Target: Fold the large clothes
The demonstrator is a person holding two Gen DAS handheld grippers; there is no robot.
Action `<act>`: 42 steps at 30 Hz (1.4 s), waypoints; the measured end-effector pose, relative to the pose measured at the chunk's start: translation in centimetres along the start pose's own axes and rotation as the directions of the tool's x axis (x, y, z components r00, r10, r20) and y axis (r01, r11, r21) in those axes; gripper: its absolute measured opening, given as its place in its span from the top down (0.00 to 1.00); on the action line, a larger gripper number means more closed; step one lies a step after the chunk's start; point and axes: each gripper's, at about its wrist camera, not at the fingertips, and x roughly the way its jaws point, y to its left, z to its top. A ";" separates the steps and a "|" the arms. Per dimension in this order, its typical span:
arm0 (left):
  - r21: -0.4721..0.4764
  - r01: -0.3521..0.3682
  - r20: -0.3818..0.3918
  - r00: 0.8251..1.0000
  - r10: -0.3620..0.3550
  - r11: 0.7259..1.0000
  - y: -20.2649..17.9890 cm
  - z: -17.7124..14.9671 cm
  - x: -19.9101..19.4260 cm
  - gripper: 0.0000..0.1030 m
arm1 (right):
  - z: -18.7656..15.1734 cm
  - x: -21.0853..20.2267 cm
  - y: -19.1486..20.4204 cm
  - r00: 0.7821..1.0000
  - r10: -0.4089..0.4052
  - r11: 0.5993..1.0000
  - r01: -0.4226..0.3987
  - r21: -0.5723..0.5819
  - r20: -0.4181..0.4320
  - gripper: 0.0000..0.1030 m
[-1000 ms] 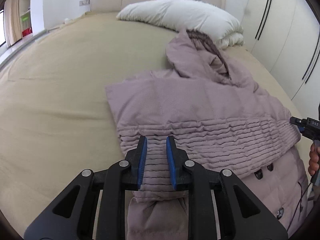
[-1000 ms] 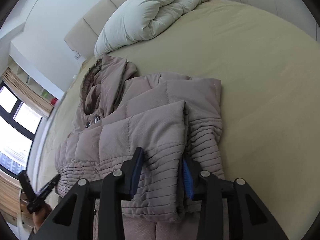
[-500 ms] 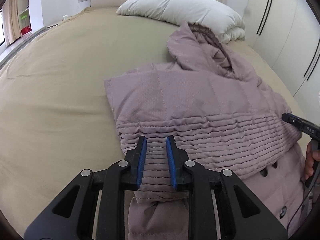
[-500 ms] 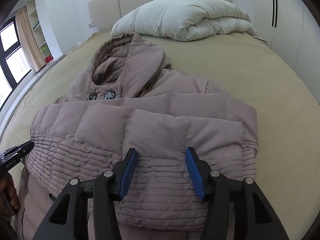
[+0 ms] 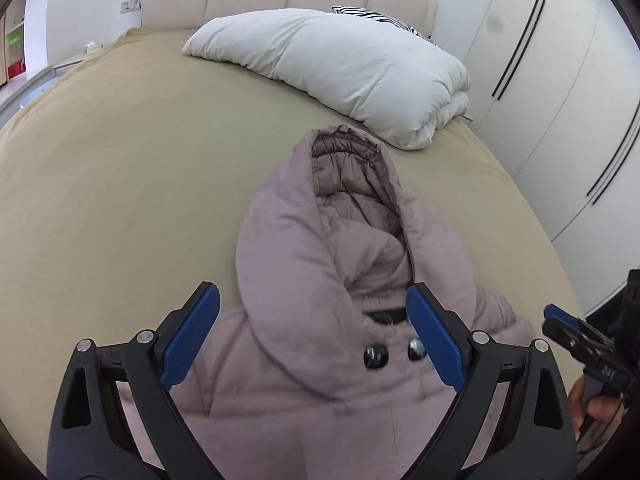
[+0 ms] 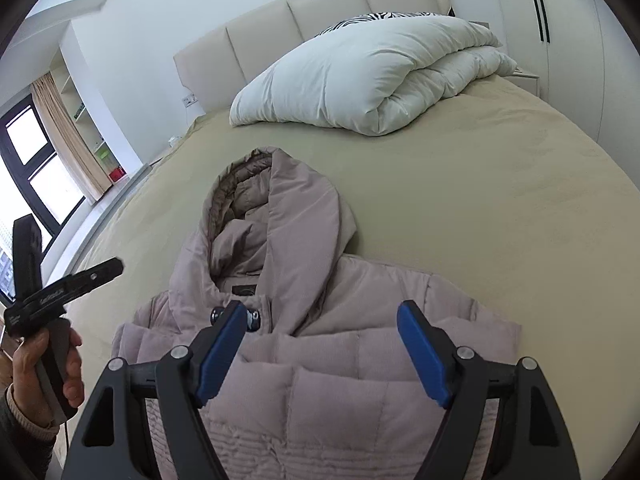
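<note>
Coat [image 5: 320, 380] flat on the bed [image 5: 120, 184], front up, hood [image 5: 344, 216] pointing toward the duvet [image 5: 352, 64] at the headboard end, well apart from it. Lower part already folded up over the chest, ribbed band lying across, nearest the cameras in the right wrist view. Two snaps [image 5: 394, 354] just below the hood's neck.

Left gripper [image 5: 312, 344] above the coat at the neck, fingers [image 5: 188, 344] opening, spread wide, nothing pinched; hood base only framed between them, not pressed. Right gripper [image 6: 320, 356] above the coat on the side away from the window, fingers [image 6: 424, 360] likewise opening, spread, nothing held, quilted fabric beneath them. Left gripper also visible from the right wrist camera, off the coat's window-side edge, carried by a hand [image 6: 48, 364].

Step in hand, judged: let go of the finished fold and reach for the hood, to lay it down over the chest.

To do well:
- Finish opening before descending, so no fabric drags.
- Pinch the hood at its two outer sides near the rim, one gripper per side, evenly.
- Lift only slightly, carry toward the snaps, lay flat.
- Keep clear of the folded band; puffy fill likely to spring back, so press briefly before release.
</note>
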 end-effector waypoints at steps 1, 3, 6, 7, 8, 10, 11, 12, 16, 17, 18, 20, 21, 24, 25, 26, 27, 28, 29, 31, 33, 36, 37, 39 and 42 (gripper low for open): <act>0.012 -0.018 -0.015 1.000 0.018 1.000 -0.7 1.1 1.6 0.08 | 0.7 0.7 0.2 1.000 0.006 1.000 -0.006 -0.002 -0.006 0.22; 0.011 -0.023 -0.082 0.996 0.024 1.000 -1.2 3.0 5.5 0.08 | 2.1 2.5 0.5 1.000 0.003 1.000 -0.004 -0.023 -0.020 0.22; -0.051 -0.039 -0.140 0.990 0.031 0.998 0.0 4.7 10.2 0.08 | 4.2 6.0 0.8 0.998 -0.017 0.999 0.014 -0.049 -0.057 0.22; -0.059 -0.057 -0.150 0.987 0.048 0.997 0.5 5.1 11.3 0.10 | 4.8 7.1 0.8 0.997 -0.019 0.999 0.016 -0.051 -0.071 0.22; -0.070 -0.070 -0.148 0.987 0.059 0.995 1.2 5.1 11.9 0.18 | 5.6 8.3 1.0 0.997 -0.017 0.998 0.013 -0.055 -0.079 0.22; -0.100 -0.067 -0.147 0.988 0.052 0.993 2.4 5.5 12.9 0.35 | 7.2 10.3 1.6 0.996 -0.009 0.998 0.004 -0.068 -0.084 0.22; -0.114 -0.055 -0.145 0.989 0.039 0.992 2.9 5.5 13.3 0.42 | 8.2 11.4 2.2 0.996 -0.005 0.997 -0.002 -0.078 -0.089 0.22; -0.116 -0.045 -0.142 0.989 0.028 0.992 3.2 5.4 13.6 0.47 | 9.1 12.3 2.9 0.996 0.001 0.996 -0.009 -0.089 -0.091 0.22; -0.061 -0.034 -0.140 0.990 0.025 0.998 2.5 4.9 14.2 0.67 | 11.4 17.6 5.7 0.988 -0.032 0.991 0.012 -0.131 -0.149 0.22; -0.045 -0.038 -0.136 0.990 0.031 0.998 2.3 5.0 14.2 0.68 | 11.7 19.1 6.0 0.982 -0.065 0.989 0.040 -0.144 -0.175 0.22; -0.034 -0.041 -0.130 0.991 0.036 0.999 2.0 5.0 14.5 0.73 | 11.8 20.7 6.2 0.973 -0.110 0.983 0.078 -0.163 -0.201 0.24; -0.026 -0.039 -0.120 0.992 0.035 0.999 1.8 4.8 14.1 0.81 | 12.0 22.8 6.0 0.953 -0.202 0.969 0.160 -0.188 -0.227 0.40; -0.022 -0.036 -0.112 0.993 0.033 0.999 1.7 4.8 13.8 0.87 | 12.2 23.4 5.4 0.949 -0.198 0.973 0.159 -0.170 -0.244 0.45; -0.012 -0.022 -0.070 0.997 0.021 1.000 1.8 4.3 12.0 0.92 | 12.3 21.9 4.8 0.961 -0.157 0.982 0.127 -0.141 -0.228 0.75; -0.021 -0.008 -0.047 0.999 0.007 1.000 1.9 4.0 10.8 0.92 | 12.2 20.7 4.8 0.968 -0.144 0.983 0.116 -0.144 -0.204 0.84; -0.025 0.003 -0.024 1.000 -0.004 1.000 2.0 3.8 9.6 0.93 | 12.1 19.1 4.7 0.976 -0.128 0.985 0.104 -0.138 -0.175 0.87; -0.022 0.011 0.005 1.000 -0.011 1.000 2.0 3.3 7.9 0.93 | 11.9 17.2 4.6 0.984 -0.105 0.988 0.087 -0.129 -0.140 0.87; -0.021 0.030 0.038 0.999 -0.029 0.999 1.9 2.8 6.0 0.93 | 11.7 15.1 4.3 0.992 -0.079 0.991 0.067 -0.118 -0.103 0.87; -0.014 0.050 0.067 0.997 -0.049 0.999 1.7 2.1 4.2 0.93 | 11.3 12.9 4.1 0.997 -0.052 0.994 0.045 -0.104 -0.065 0.87; 0.025 0.072 0.126 0.989 -0.074 0.997 0.9 0.2 0.2 0.93 | 9.7 8.2 3.7 1.000 -0.010 0.995 0.011 -0.096 0.012 0.88; 0.060 0.096 0.177 0.978 -0.105 0.994 0.1 -2.4 -3.9 0.93 | 7.4 4.0 3.6 0.997 0.006 0.993 0.003 -0.122 0.074 0.88; 0.078 0.135 0.222 0.964 -0.150 0.988 -0.8 -7.4 -8.7 0.93 | 2.8 -1.1 3.0 0.991 0.035 0.992 -0.019 -0.125 0.128 0.88; 0.082 0.150 0.226 0.960 -0.164 0.985 -1.1 -9.5 -9.9 0.93 | 0.8 -2.5 2.4 0.990 0.045 0.995 -0.032 -0.100 0.132 0.88; 0.090 0.163 0.199 0.964 -0.178 0.983 -1.4 -13.4 -11.0 0.93 | -2.9 -4.1 1.1 0.990 0.067 0.997 -0.062 -0.040 0.122 0.88; 0.052 0.188 0.106 0.975 -0.193 0.981 -1.0 -18.8 -11.2 0.93 | -9.0 -4.8 -1.1 0.997 0.061 0.996 -0.064 0.055 0.057 0.88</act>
